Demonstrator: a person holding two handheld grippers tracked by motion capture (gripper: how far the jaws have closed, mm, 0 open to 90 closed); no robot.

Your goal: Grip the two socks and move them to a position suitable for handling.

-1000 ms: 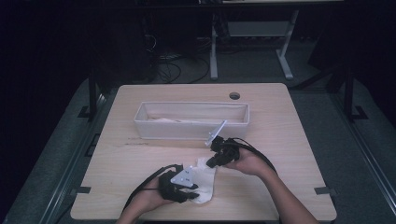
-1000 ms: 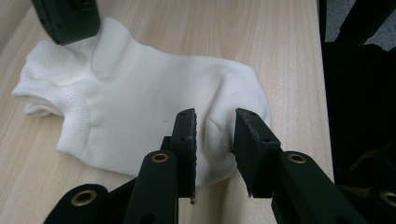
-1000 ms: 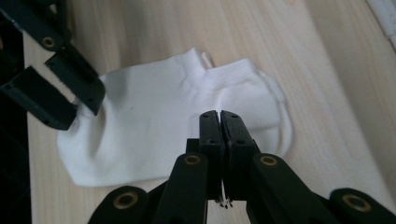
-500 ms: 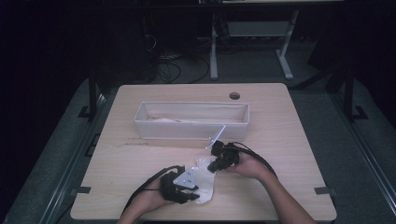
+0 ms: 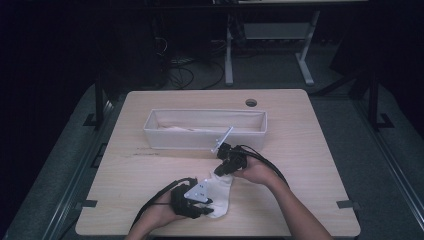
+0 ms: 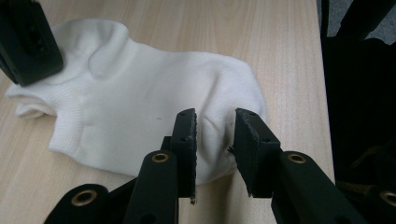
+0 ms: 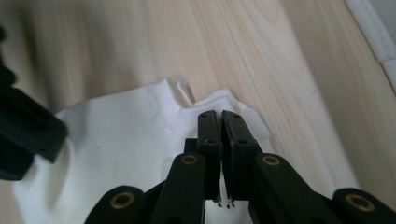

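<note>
White sock [image 5: 218, 196] lying flat on desk [image 5: 310, 150], between both grippers. Soft, light, limp; bunching likely. Right gripper [image 7: 220, 122] pinching its cuff edge; left gripper [image 6: 215, 135] straddling toe end, jaws apart.

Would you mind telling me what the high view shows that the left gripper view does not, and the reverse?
High view: the whole wooden table, a white bin beyond the sock, the person's forearms, and the floor around the table.

Left gripper view: the left hand-held gripper up close, jaws apart with the sock's rounded end bunched between them, and the knit's fine ribbing.

Shared: the white sock lying flat on the table, with the right hand-held gripper at its cuff end.
</note>
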